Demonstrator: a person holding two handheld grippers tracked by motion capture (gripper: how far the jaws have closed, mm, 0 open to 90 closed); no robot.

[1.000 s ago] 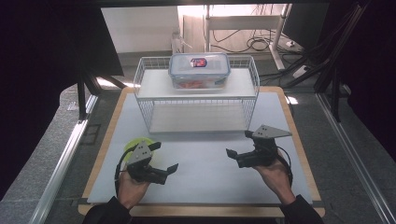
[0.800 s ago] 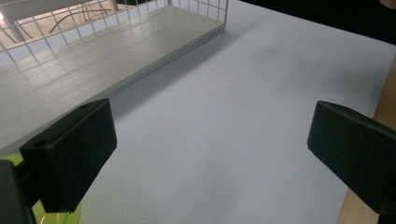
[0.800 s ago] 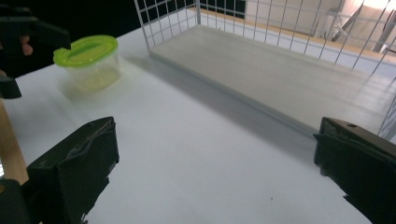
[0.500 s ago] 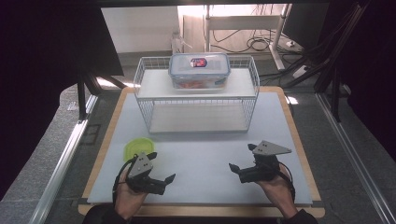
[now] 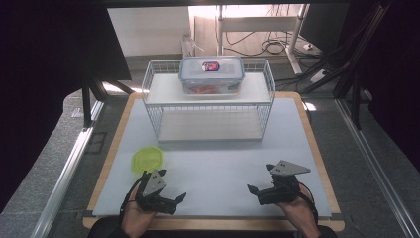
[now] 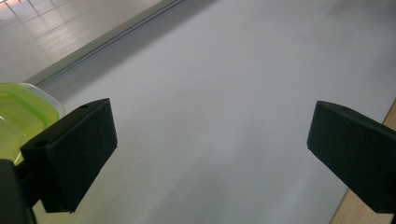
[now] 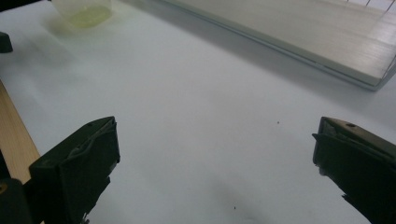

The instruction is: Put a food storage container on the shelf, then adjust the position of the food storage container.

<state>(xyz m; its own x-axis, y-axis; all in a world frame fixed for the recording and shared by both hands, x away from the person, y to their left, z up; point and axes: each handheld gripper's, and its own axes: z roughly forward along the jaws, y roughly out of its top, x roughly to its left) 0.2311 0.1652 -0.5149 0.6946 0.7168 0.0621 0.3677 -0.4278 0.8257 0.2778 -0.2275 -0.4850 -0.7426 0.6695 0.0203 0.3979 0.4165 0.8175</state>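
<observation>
My left gripper (image 5: pixel 173 185) hovers open over the near left of the white mat (image 5: pixel 218 163), nothing between its jaws. Just beyond it sits a small round container with a lime-green lid (image 5: pixel 147 159), which also peeks past the left jaw in the left gripper view (image 6: pixel 14 112). At the near right my right gripper (image 5: pixel 260 178) is open and empty too. The left gripper view has its jaws wide apart (image 6: pixel 210 154) over bare mat. The right gripper's own jaws (image 7: pixel 215 163) are spread the same way, with the green container (image 7: pixel 84 9) far off.
A white wire rack (image 5: pixel 208 106) stands at the back of the mat, and a clear food box with a blue-rimmed lid (image 5: pixel 211 74) rests on its top shelf. The rack's lower shelf (image 7: pixel 327 42) shows ahead of the right gripper. Wooden table edges (image 5: pixel 317 148) frame the mat.
Both grippers have drawn back toward the near edge of the table. The left one has come away from the green-lidded container, which now lies uncovered.
</observation>
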